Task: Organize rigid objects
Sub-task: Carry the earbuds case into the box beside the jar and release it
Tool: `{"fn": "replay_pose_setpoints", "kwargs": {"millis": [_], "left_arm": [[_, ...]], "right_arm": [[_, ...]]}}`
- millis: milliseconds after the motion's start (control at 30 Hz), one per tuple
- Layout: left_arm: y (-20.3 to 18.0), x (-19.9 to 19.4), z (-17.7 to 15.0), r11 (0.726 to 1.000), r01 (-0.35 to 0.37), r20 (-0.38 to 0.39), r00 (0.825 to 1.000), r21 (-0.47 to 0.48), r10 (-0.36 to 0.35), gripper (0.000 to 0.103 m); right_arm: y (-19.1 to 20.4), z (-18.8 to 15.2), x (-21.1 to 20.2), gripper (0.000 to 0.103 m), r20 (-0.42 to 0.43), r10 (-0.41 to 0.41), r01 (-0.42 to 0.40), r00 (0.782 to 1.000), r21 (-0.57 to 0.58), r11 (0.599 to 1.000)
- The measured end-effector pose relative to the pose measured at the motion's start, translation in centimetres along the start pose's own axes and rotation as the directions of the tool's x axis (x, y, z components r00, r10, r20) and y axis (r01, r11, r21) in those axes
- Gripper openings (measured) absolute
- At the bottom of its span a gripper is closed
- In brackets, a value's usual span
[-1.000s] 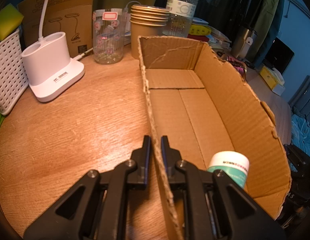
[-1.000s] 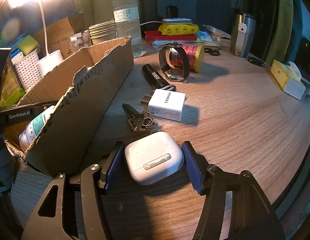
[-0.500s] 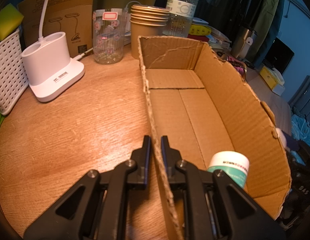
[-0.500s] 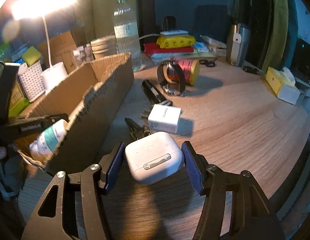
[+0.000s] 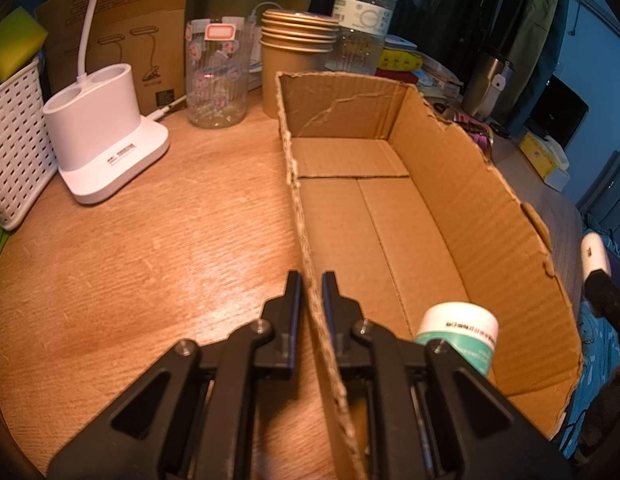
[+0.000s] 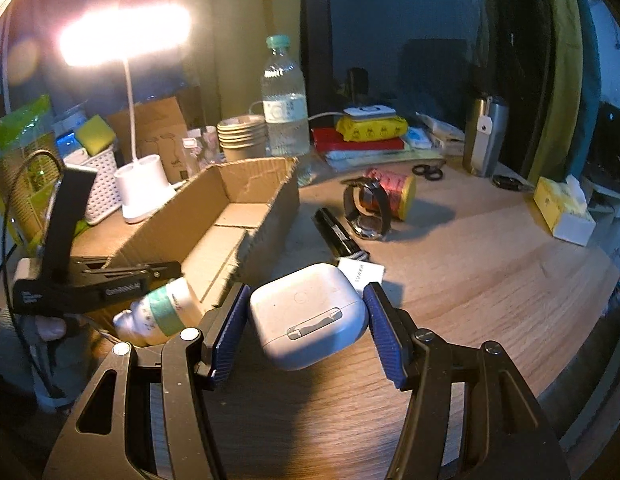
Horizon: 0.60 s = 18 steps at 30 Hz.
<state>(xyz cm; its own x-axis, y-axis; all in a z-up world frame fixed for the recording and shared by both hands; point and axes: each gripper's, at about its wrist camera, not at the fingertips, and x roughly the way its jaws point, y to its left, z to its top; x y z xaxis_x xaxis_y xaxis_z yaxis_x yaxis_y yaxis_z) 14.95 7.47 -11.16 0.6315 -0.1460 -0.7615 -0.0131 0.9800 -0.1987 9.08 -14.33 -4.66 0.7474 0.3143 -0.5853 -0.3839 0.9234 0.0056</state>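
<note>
1. White rounded plastic earbud case sits between the blue-padded fingers of the right gripper, clear of the wooden worktop; the fingers stand about half open, closed against the case's two sides.
2. Open brown cardboard box lies to the case's left, with a white bottle with a teal label already at its near end.
3. Left gripper is nearly shut, pinching the box's near side wall to steady it.
4. Risk: the smooth, curved case, held tilted, could slip from the pads if the squeeze eases.
5. Risk: carried too low, the case may catch the torn wall edge or knock the bottle.
6. Right gripper angles moderately downward above the worktop; the left points more steeply down.
</note>
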Motion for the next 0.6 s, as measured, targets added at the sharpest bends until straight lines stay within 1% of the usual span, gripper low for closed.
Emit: {"fn": "replay_pose_setpoints", "kwargs": {"millis": [367, 600], "left_arm": [[0.0, 0.0, 0.0, 1.0, 0.0, 0.0, 1.0, 0.0, 0.0, 0.011], [0.0, 0.0, 0.0, 1.0, 0.0, 0.0, 1.0, 0.0, 0.0, 0.011]], "right_arm": [[3.1, 0.9, -0.1, 0.062, 0.026, 0.071, -0.069, 0.997, -0.059, 0.996], [4.8, 1.2, 0.5, 0.062, 0.017, 0.113, -0.111, 0.993, -0.09, 0.99]]}}
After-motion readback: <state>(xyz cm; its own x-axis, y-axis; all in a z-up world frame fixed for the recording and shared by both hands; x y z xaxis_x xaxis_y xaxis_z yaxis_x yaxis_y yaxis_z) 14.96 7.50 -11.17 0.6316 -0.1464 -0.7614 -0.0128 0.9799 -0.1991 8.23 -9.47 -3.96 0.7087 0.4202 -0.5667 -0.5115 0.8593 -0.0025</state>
